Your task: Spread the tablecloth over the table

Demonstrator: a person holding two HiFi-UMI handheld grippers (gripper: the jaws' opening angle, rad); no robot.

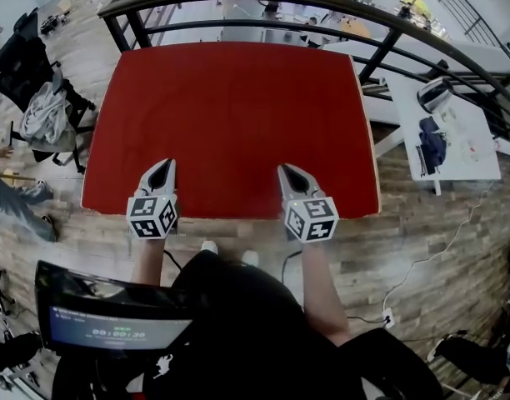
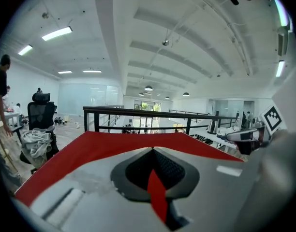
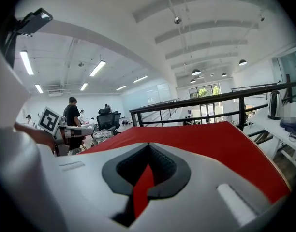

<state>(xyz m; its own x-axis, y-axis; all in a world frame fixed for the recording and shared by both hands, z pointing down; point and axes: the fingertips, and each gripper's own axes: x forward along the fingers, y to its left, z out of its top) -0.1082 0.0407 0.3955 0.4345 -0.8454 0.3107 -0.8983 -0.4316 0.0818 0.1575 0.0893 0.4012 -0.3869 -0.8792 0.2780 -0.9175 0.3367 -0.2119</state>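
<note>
Clamping red tablecloth point(image 1: 238, 123) edge, left claw point(image 1: 165, 166), right claw point(image 1: 287, 172)

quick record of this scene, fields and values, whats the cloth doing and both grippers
cloth: red tablecloth, lying flat, far edge near the railing
left gripper: shut on the cloth's near edge, red strip between its jaws
right gripper: shut on the same near edge, red strip between its jaws
gripper spacing: apart, one towards each near corner
wrinkles: none visible from the head view
nearby: chair with clothes on it at the left, white desk at the right
</note>
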